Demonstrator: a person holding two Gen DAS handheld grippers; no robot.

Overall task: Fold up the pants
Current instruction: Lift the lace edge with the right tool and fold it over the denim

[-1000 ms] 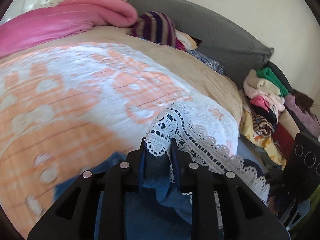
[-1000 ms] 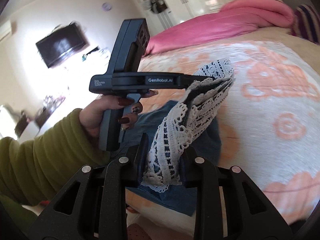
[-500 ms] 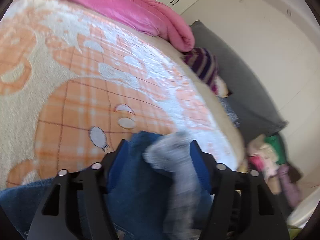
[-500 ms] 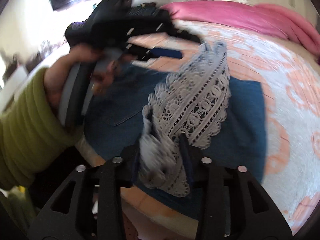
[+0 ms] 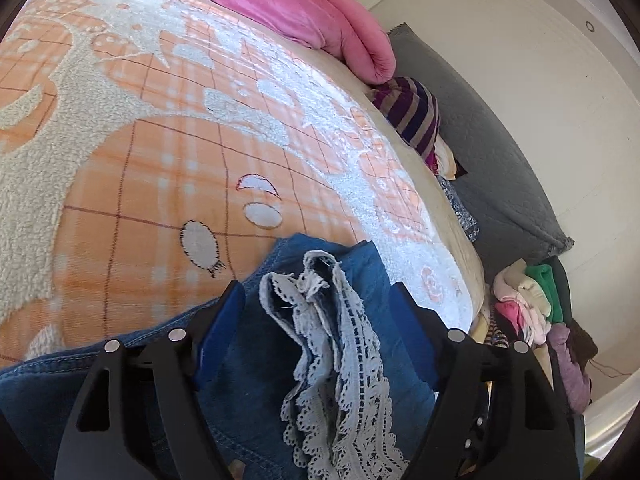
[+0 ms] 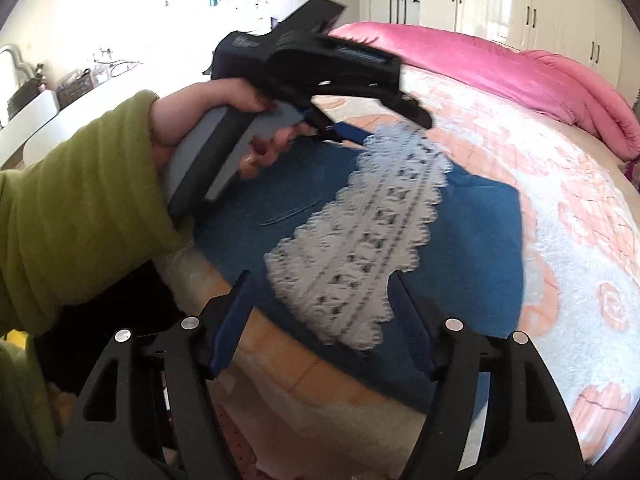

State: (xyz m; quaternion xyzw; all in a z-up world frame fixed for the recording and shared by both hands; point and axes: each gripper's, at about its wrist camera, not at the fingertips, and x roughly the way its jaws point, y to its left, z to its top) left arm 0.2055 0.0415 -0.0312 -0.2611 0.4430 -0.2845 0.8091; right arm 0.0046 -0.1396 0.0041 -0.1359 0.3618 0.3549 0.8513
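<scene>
Left gripper (image 5: 318,304): jaws spread wide, released, lace hem (image 5: 336,364) lying loose between them. Right gripper (image 6: 320,292): jaws likewise apart, gripping nothing. One pair of blue denim pants (image 6: 472,256), folded, lies centre frame in the right wrist view on the orange-and-white blanket (image 6: 568,208). One pink duvet (image 5: 316,4) at upper centre. One clothes pile (image 5: 528,304) at lower right.
</scene>
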